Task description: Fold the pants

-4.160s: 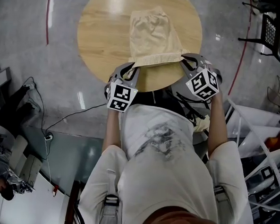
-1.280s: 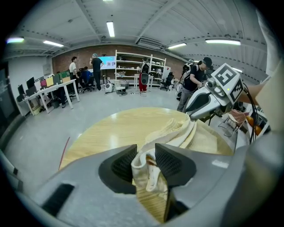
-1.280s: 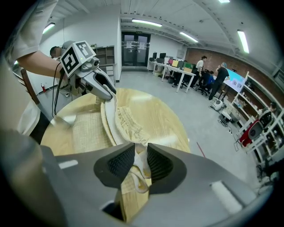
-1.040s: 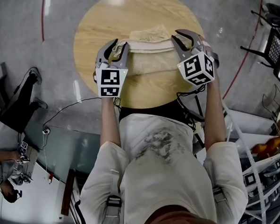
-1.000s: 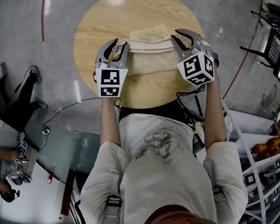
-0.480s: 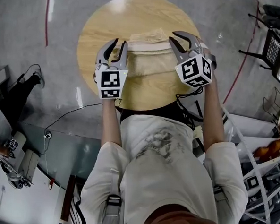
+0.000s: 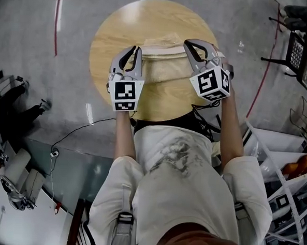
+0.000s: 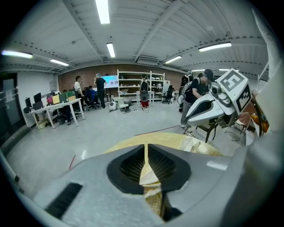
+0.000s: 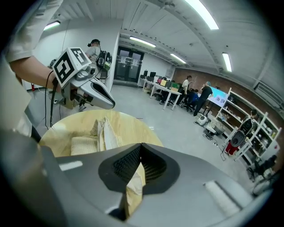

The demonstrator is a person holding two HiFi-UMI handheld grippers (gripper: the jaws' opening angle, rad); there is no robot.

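The cream pants (image 7: 164, 73) lie on the middle of the round wooden table (image 7: 109, 34), reaching toward its near edge, with a pale band across their far side. We have the left gripper (image 7: 133, 51) at their left edge: its fingers (image 8: 128, 166) have just been closing and now pinch a fold of the cloth. The right gripper (image 7: 193, 44) takes the right edge likewise, its fingers (image 9: 153, 165) just closed tight on the fabric. Grey floor (image 7: 34, 45) surrounds the table.
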